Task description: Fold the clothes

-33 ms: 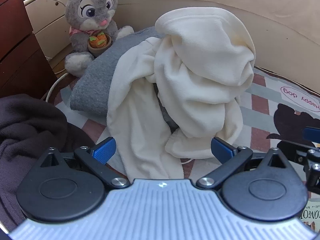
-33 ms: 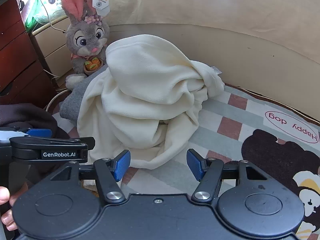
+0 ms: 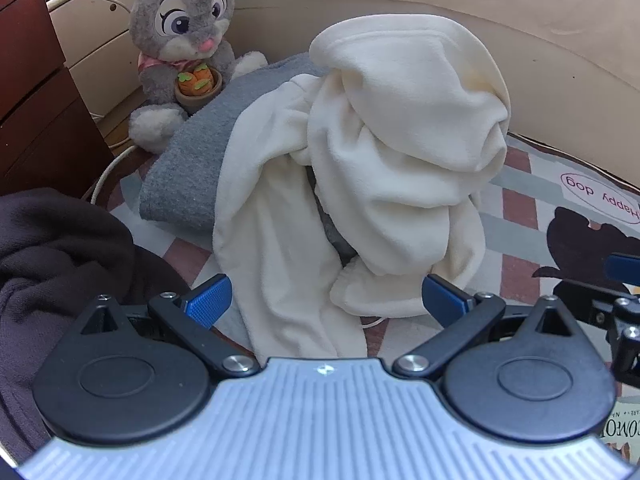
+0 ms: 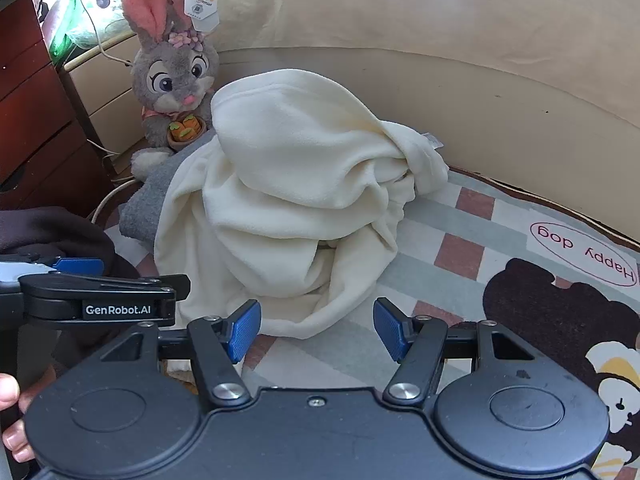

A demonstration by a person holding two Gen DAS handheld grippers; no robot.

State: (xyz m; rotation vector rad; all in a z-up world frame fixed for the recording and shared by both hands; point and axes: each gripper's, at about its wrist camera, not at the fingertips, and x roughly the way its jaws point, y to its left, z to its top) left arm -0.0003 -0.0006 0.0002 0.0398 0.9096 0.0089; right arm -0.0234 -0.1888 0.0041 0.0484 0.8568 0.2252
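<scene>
A cream fleece garment lies heaped and crumpled on the bed mat, draped partly over a grey folded garment. A dark brown garment is bunched at the left. My left gripper is open, and its blue pads straddle the cream heap's near hem without touching it. My right gripper is open too, just short of the heap's front edge, with nothing between its fingers. In the right wrist view the left gripper shows side-on at the left.
A grey plush rabbit sits behind the clothes against a beige headboard. Dark wooden drawers stand at the left, with a white cable below. The checked mat stretches to the right. A hand shows at bottom left.
</scene>
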